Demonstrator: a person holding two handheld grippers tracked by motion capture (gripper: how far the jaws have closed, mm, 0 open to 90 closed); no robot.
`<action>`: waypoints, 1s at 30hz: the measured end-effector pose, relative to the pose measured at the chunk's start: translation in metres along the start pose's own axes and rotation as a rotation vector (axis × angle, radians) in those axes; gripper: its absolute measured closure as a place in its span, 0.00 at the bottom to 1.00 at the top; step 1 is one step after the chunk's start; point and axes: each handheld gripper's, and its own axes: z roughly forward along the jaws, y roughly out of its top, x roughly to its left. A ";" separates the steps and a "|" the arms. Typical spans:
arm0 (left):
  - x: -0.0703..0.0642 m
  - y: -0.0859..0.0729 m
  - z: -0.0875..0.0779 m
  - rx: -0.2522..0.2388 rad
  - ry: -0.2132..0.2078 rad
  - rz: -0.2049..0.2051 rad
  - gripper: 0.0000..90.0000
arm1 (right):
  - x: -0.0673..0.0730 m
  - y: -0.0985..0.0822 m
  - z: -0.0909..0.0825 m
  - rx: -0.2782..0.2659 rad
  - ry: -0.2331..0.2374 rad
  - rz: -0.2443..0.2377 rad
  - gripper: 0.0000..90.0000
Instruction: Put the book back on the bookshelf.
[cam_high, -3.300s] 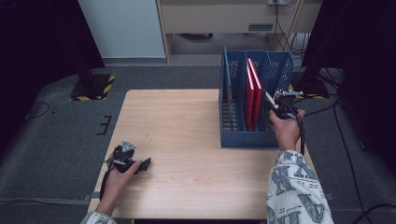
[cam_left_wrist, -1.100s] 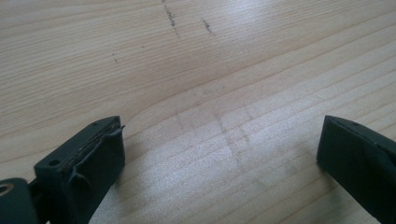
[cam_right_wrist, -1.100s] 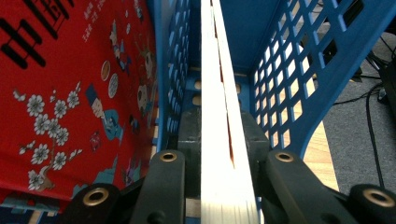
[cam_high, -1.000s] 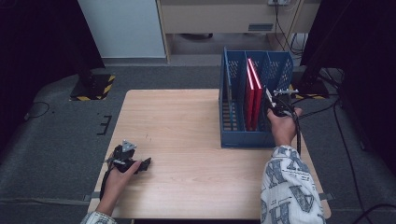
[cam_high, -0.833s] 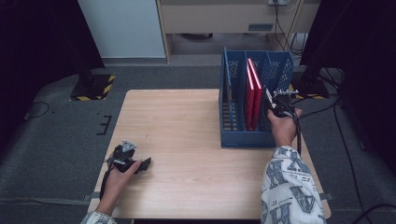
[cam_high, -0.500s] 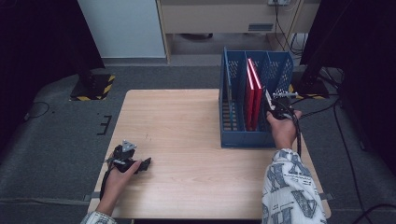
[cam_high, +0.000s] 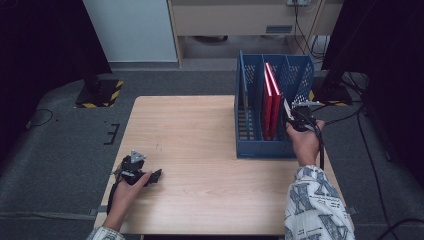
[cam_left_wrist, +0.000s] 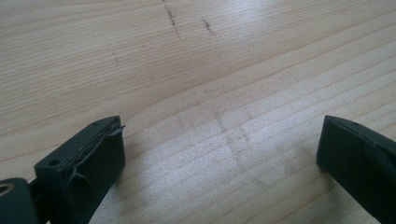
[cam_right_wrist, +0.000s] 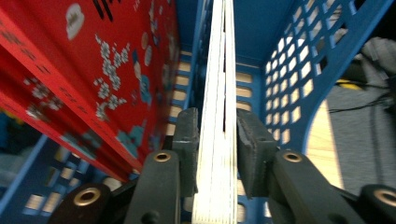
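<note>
A blue slotted rack (cam_high: 260, 149) stands on the right half of the wooden table (cam_high: 200, 130). Two red books (cam_high: 270, 100) stand upright in its middle slot. My right gripper (cam_high: 292, 116) reaches into the rack's right slot, shut on a thin book (cam_high: 285, 107) held upright there. In the right gripper view the jaws (cam_right_wrist: 217, 140) flank the book's white page edge (cam_right_wrist: 223, 56); they have just been closing on it. A red patterned cover (cam_right_wrist: 93, 70) leans at its left and the rack wall (cam_right_wrist: 289, 70) is at its right. My left gripper (cam_high: 155, 176) rests open on the table near the front left, its jaws (cam_left_wrist: 219, 172) wide apart over bare wood.
The rack's left slots (cam_high: 246, 115) hold nothing that I can see. Cables (cam_high: 345, 117) trail off the table's right side. A yellow-and-black striped base (cam_high: 100, 92) sits on the floor beyond the table's far left corner.
The right hand has shifted slightly at the rack with the thin book. The left hand and its gripper have stayed where they were.
</note>
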 end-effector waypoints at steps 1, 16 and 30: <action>0.000 0.000 0.000 0.000 0.000 0.000 0.00 | 0.000 0.000 0.000 0.000 -0.004 -0.003 0.81; 0.000 0.000 0.000 0.000 0.000 0.000 0.00 | 0.003 -0.002 -0.001 -0.026 0.007 0.024 0.77; 0.000 0.000 0.000 0.000 0.000 -0.001 0.00 | 0.001 -0.006 -0.017 -0.076 0.067 0.052 0.71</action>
